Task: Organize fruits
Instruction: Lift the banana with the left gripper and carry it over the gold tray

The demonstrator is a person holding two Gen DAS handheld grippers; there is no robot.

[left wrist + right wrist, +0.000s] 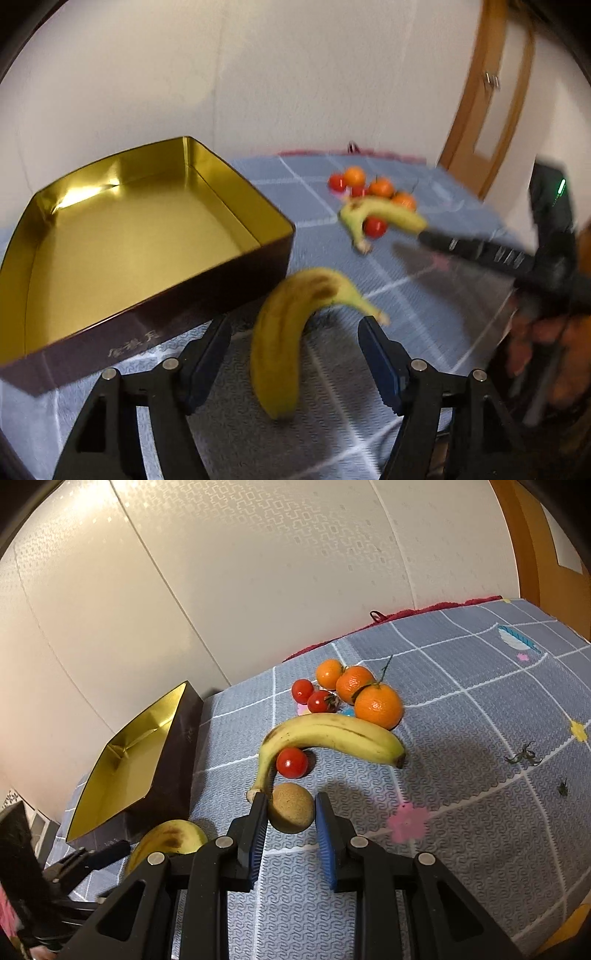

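Done so far: nothing is in the box (147, 236) yet; its gold inside is bare.
Left to do: all the fruit lies on the blue checked cloth (461, 738). I think every piece has to go into the box.
Left tool (295, 343): spread wide, one finger on each side of the near banana (284, 332), not touching it. The picture is blurry.
Right tool (290, 823): spread a little, with the kiwi (291, 808) between its fingers. They look very close to it; I cannot tell if they pinch it yet.
Box place: on the cloth, to the left of the fruit, just beside the near banana.
Fruit pile: near the middle of the cloth, well apart from the box.
Bananas: two. One is by the left tool, the far banana (332, 734) is in the pile.
Oranges: three (378, 706), touching each other behind the far banana.
Tomatoes: three. One tomato (291, 763) sits under the far banana's curve, two more are beside the oranges.
Kiwi: one.
Next step, my guess: close on the near banana and the kiwi, then carry them to the box.
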